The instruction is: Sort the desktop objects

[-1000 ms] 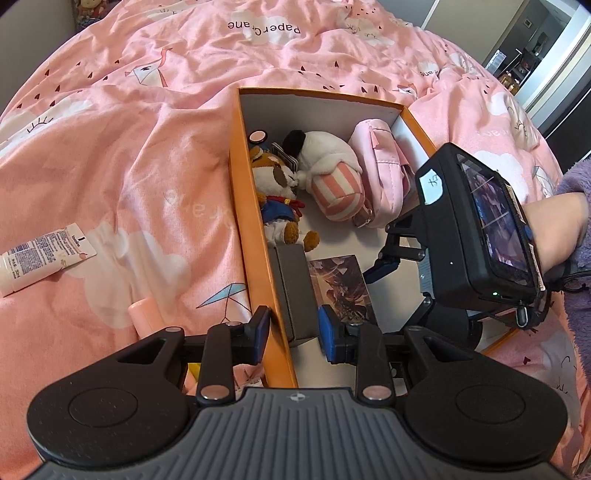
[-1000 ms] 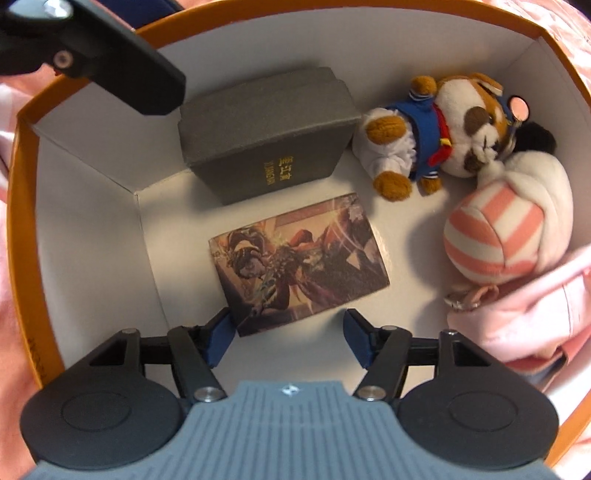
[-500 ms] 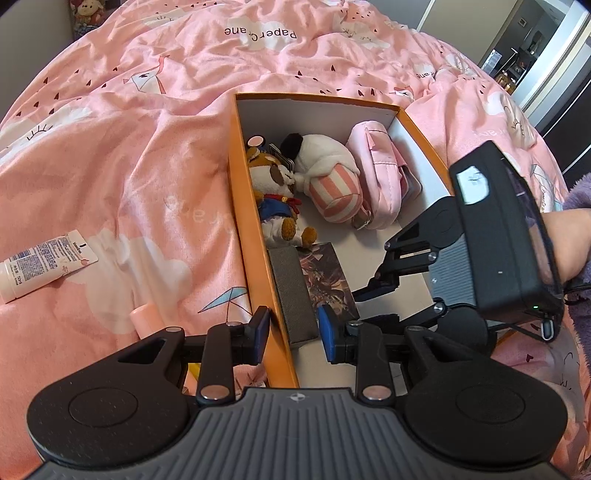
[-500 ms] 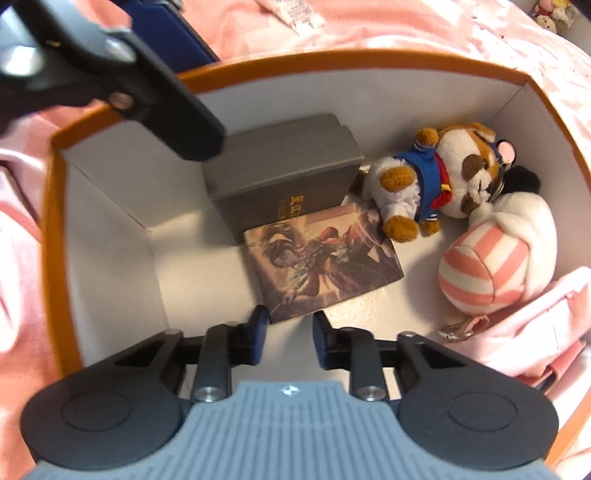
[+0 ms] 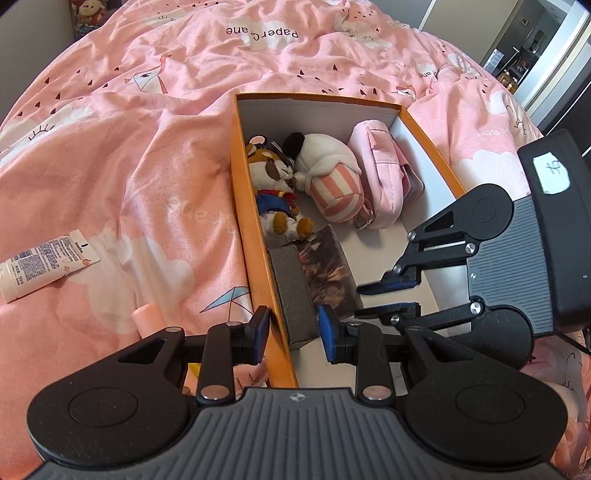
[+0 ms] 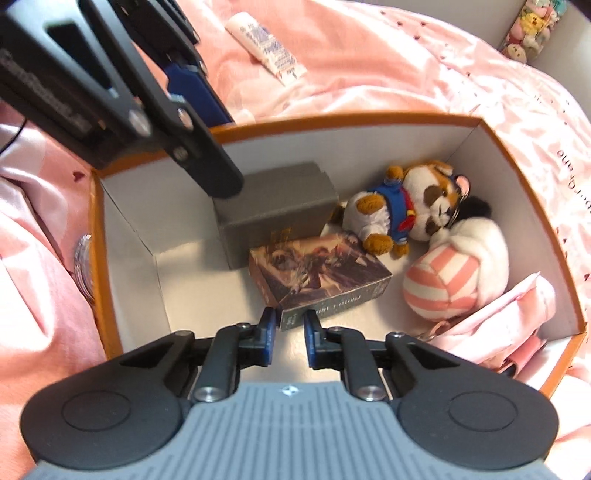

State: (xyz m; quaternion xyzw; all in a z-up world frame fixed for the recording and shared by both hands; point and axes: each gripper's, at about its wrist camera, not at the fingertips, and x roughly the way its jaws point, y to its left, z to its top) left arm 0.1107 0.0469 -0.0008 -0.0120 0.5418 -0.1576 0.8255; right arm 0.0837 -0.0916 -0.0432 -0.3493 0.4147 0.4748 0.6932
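Observation:
An orange box (image 5: 255,236) with a white inside lies on the pink bedspread. In it are a grey case (image 6: 273,210), a picture card box (image 6: 317,273), a plush dog (image 6: 410,206), a striped plush (image 6: 443,288) and a pink pouch (image 5: 380,177). My left gripper (image 5: 291,332) is open, its fingers either side of the box's near left wall. My right gripper (image 6: 290,332) is above the box's near end, empty, jaws narrowed to a small gap. It also shows in the left wrist view (image 5: 391,295).
A white tube (image 5: 40,266) lies on the bedspread left of the box; it also shows in the right wrist view (image 6: 266,44). A pale pink item (image 5: 147,317) lies by my left finger. Soft toys (image 6: 532,29) sit at the far edge.
My right gripper let go of the picture card box, narrowed its jaws and rose back out of the orange box. The left gripper stayed in place, open.

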